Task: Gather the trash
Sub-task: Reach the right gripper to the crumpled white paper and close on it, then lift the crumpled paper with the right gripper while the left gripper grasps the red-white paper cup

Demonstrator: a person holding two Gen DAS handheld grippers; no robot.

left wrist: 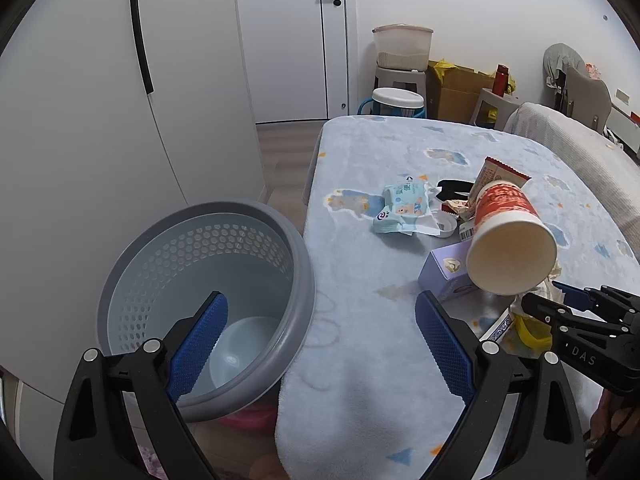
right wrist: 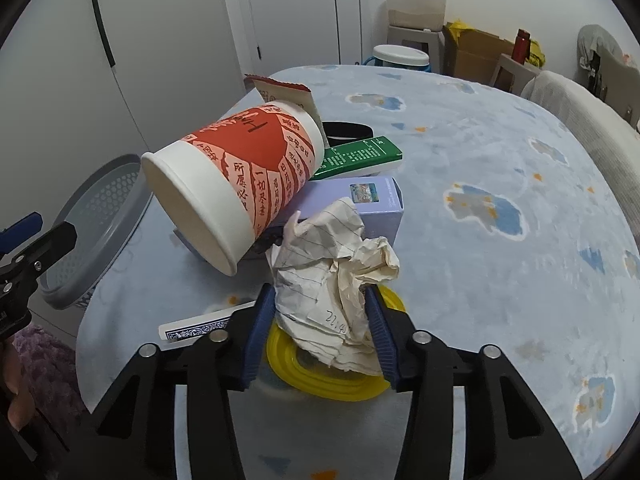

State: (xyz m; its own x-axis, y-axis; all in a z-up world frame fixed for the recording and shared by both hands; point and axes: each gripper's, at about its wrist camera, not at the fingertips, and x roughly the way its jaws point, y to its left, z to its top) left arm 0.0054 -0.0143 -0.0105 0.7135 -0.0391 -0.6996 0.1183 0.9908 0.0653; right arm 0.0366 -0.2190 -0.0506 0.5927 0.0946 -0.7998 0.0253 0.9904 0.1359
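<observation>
My right gripper (right wrist: 320,320) is shut on a crumpled ball of lined paper (right wrist: 332,276), its blue pads pressing both sides. The paper sits on a yellow plastic lid (right wrist: 332,384). Just beyond lie a tipped red-and-white paper cup (right wrist: 240,176), a purple box (right wrist: 380,200) and a green box (right wrist: 360,156). A blue card box (right wrist: 196,326) lies to the left. My left gripper (left wrist: 322,304) hangs open and empty between the grey perforated bin (left wrist: 120,280) and the table edge. The right gripper (left wrist: 544,300) shows at the lower right of that view.
Blue wipe packets (left wrist: 404,208), a white cap (left wrist: 446,224) and a snack wrapper (left wrist: 500,172) lie mid-table on the blue patterned cloth (left wrist: 360,152). The bin stands on the floor off the table's left edge. A covered chair (right wrist: 580,112) borders the right side.
</observation>
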